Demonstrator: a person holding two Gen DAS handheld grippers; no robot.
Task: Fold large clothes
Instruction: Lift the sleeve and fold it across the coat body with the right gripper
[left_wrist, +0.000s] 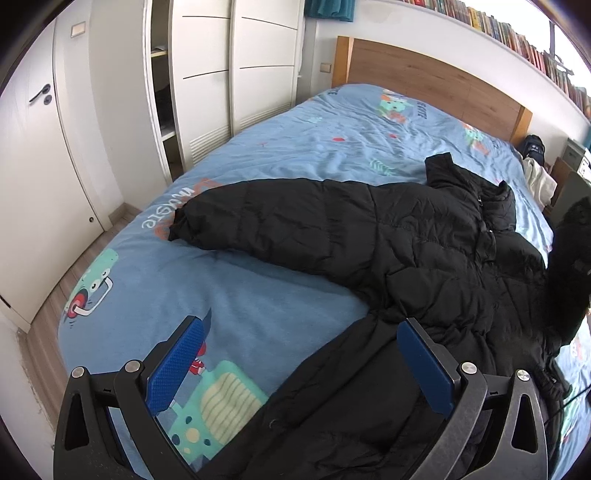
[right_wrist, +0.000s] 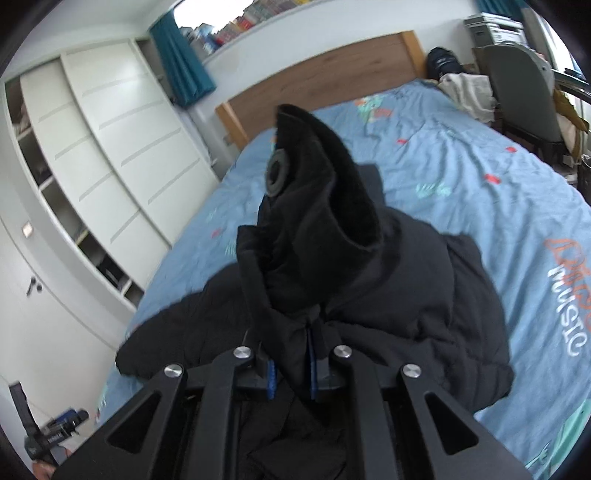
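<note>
I see a bed (left_wrist: 258, 295) with a blue cartoon cover, a wooden headboard (left_wrist: 424, 74), white wardrobes (left_wrist: 236, 74), teal curtains (right_wrist: 183, 62) and a grey chair (right_wrist: 524, 96).

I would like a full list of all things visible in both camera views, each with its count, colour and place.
puffer jacket: one, black, spread on the bed, one sleeve stretched out
bed cover: one, blue with cartoon prints, over the bed
headboard: one, wooden, at the bed's far end
wardrobe: one, white, beside the bed
door: one, white, next to the wardrobe
books: many, mixed colours, on a high wall shelf
curtain: one, teal, by the wardrobe
chair: one, grey, beside the bed
left gripper: open, above the jacket's edge
right gripper: shut on jacket fabric, lifted
</note>
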